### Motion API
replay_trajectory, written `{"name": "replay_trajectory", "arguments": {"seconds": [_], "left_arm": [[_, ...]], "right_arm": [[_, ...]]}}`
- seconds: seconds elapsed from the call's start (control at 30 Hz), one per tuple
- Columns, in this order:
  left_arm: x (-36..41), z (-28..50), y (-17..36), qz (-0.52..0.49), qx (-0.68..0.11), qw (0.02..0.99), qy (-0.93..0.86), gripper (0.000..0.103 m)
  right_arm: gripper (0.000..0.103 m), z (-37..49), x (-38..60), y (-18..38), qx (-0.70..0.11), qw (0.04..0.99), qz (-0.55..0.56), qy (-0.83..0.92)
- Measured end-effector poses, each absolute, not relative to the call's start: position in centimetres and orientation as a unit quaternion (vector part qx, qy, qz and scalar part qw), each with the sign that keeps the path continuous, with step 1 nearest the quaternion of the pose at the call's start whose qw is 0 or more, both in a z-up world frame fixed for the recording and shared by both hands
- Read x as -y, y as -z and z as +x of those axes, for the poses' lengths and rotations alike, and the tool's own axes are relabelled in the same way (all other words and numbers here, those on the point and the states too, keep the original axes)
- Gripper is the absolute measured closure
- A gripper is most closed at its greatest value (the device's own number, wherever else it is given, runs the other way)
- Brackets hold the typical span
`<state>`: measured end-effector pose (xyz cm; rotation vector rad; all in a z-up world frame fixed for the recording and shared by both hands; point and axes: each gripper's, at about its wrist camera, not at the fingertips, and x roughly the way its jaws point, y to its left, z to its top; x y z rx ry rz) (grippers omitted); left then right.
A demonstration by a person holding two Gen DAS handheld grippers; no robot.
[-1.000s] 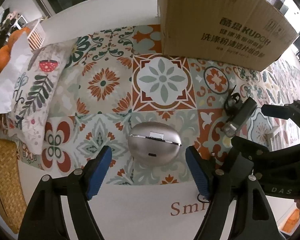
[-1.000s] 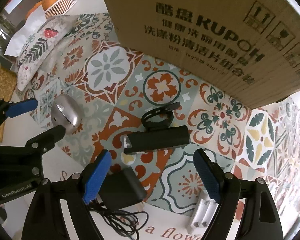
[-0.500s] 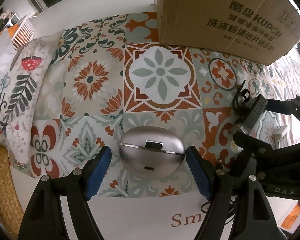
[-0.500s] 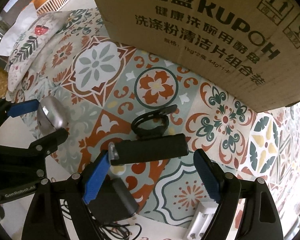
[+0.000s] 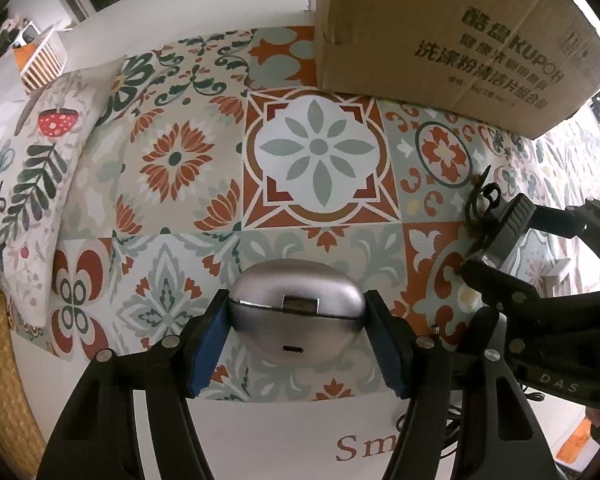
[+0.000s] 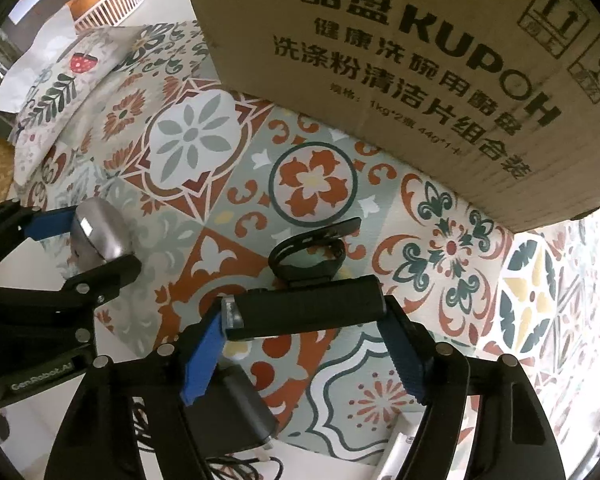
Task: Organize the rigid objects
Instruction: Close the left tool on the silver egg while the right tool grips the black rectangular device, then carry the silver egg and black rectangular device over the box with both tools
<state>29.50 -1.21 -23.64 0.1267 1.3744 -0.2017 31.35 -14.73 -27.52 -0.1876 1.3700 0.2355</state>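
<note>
A silver oval case [image 5: 296, 328] lies on the patterned mat [image 5: 172, 160] near its front edge. My left gripper [image 5: 296, 298] points down over it, jaws closing, and both blue pads touch its two ends. A black bar-shaped light [image 6: 320, 308] with a strap ring [image 6: 308, 256] lies to the right of the case. My right gripper [image 6: 304, 316] is closing on this light, a pad against each end. In the right wrist view the left gripper [image 6: 76, 248] and the case [image 6: 100, 236] show at the left edge.
A big cardboard box [image 6: 380, 60] stands at the back of the mat. A black charger [image 6: 228, 412] with its cable lies under the right gripper, with a white piece [image 6: 396, 452] beside it. A printed pillow [image 5: 28, 184] and a woven basket [image 5: 0, 380] sit at the left.
Both grippers sank towards the mat, then narrowed. The left pads came in against the silver case and the right pads against the black light.
</note>
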Motion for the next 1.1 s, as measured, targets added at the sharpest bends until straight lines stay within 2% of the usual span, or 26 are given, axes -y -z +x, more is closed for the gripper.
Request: {"name": "replay_trajectory", "arguments": {"seconds": [1.1], "left_arm": [[3.1, 25.6, 13.0, 0.066, -0.515, 0.848, 0.108, 0.038]], "right_arm": [[0.030, 26.9, 19.3, 16.9, -0.532, 0.845, -0.020, -0.052]]}}
